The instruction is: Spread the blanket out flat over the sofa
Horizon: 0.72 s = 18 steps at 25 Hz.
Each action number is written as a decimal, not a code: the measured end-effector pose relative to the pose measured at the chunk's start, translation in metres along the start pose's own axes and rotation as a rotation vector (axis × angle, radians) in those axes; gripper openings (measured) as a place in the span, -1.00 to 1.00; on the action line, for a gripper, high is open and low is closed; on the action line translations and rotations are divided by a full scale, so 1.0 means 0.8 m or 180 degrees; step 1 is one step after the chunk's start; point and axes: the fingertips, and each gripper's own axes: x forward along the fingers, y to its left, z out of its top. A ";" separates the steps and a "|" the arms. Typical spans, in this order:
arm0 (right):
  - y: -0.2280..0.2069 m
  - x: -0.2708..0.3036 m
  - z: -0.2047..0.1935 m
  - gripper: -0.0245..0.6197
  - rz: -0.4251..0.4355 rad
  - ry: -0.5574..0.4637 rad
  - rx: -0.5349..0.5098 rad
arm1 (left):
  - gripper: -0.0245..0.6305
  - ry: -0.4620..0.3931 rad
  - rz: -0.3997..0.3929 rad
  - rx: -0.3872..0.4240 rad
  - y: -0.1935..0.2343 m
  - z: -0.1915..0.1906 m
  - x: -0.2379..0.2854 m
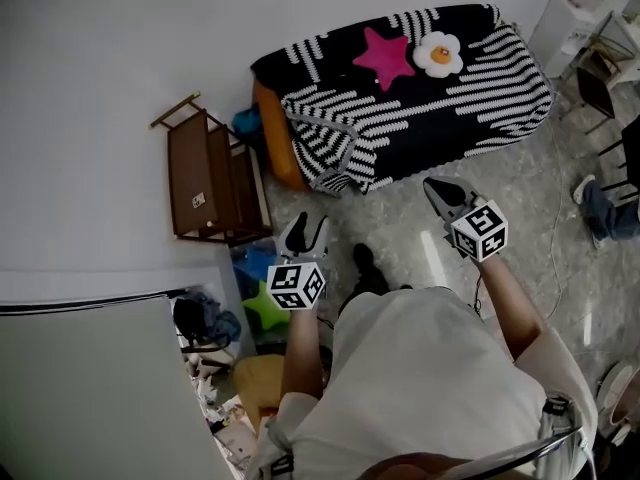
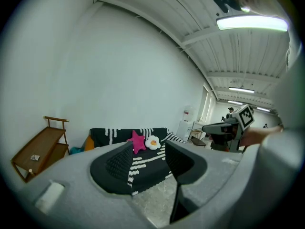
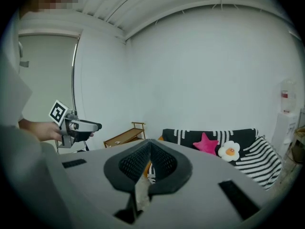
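While draped on the sofa, blanket (image 1: 450, 78): black with white stripes, over seat and back, one corner hanging low at the left end.
Sofa (image 1: 272, 133): orange, peeking out at that end.
Pillows: pink star (image 1: 385, 56) and white egg flower (image 1: 438, 54), side by side on the blanket.
Left claw (image 1: 308, 226): spread wide, empty, over the floor (image 1: 400, 238), apart from the blanket.
Right claw (image 1: 434, 188): pressed together, empty, near the sofa front.
Wooden rack (image 1: 210, 178): by the wall, near the orange end.

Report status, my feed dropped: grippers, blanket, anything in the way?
Left gripper open, empty. Right gripper shut, empty. Blanket on sofa, one end bunched, orange showing. Star cushion, egg cushion on top.
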 end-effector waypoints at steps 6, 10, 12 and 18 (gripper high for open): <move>-0.003 0.073 0.023 -0.91 -0.0055 0.0027 0.0032 | -0.29 0.0075 -0.0137 0.0026 0.060 0.019 0.042; -0.001 0.118 0.033 -0.91 -0.0108 0.0052 0.0044 | -0.29 0.0130 -0.0227 0.0046 0.101 0.025 0.062; 0.001 0.136 0.036 -0.91 -0.0134 0.0067 0.0055 | -0.29 0.0139 -0.0269 0.0048 0.119 0.028 0.070; 0.007 0.179 0.045 -0.91 -0.0189 0.0107 0.0058 | -0.29 0.0144 -0.0353 0.0044 0.161 0.035 0.087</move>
